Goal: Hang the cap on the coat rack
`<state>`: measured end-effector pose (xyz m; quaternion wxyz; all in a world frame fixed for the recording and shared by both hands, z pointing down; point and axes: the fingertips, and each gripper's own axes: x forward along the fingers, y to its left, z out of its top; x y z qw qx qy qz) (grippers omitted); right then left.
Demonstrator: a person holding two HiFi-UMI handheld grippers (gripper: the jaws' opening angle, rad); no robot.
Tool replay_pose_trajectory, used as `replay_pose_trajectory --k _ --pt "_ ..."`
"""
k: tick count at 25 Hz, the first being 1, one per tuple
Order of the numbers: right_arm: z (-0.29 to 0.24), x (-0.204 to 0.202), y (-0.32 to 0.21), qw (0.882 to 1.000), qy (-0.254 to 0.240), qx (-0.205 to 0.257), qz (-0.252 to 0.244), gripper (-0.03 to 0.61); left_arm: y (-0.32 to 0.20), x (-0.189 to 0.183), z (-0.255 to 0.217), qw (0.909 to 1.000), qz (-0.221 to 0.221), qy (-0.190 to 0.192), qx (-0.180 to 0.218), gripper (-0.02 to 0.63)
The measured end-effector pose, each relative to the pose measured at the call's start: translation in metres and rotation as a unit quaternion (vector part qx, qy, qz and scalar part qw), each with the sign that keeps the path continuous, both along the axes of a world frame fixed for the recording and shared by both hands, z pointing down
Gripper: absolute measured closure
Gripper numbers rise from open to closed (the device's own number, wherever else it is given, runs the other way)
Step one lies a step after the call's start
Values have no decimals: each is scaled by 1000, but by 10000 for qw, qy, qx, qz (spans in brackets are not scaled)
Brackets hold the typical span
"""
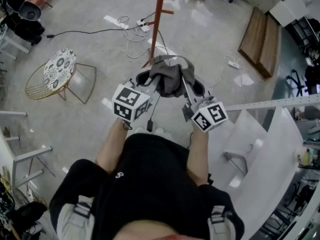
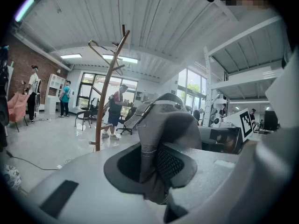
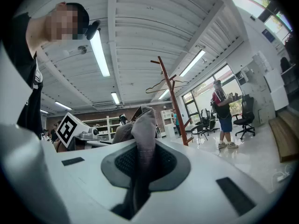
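A grey cap [image 1: 169, 77] hangs between my two grippers, held out in front of the person's body. My left gripper [image 1: 148, 80] is shut on the cap's left edge; in the left gripper view the grey fabric [image 2: 161, 139] is pinched between the jaws. My right gripper [image 1: 192, 86] is shut on the cap's right edge, and a fold of the cap [image 3: 144, 139] stands up out of its jaws in the right gripper view. The reddish-brown wooden coat rack [image 1: 158, 20] stands on the floor just beyond the cap. Its pole and hooks [image 2: 108, 85] show ahead, with a wire hanger near the top [image 3: 169, 93].
A wire-frame chair with a patterned seat [image 1: 59, 70] stands at the left. Cables and power strips [image 1: 131, 28] lie on the floor around the rack's base. White shelving [image 1: 280, 134] is at the right, wooden boards [image 1: 261, 40] farther back. People stand in the distance [image 3: 224, 113].
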<state>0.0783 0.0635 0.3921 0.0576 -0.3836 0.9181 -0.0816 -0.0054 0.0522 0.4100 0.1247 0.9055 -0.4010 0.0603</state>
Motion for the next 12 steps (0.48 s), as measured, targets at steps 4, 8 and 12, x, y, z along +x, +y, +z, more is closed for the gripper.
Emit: replay_pose_trajectory --k 4,8,12 --pt "1 -1 0 10000 26 14 -14 558 1 1 2 10000 -7 0 7 561" --pt "2 3 -2 10000 60 33 -29 558 0 5 2 10000 -15 12 20 561" --pt "1 14 -1 10000 55 61 -33 558 1 17 0 10000 -26 -18 41 561"
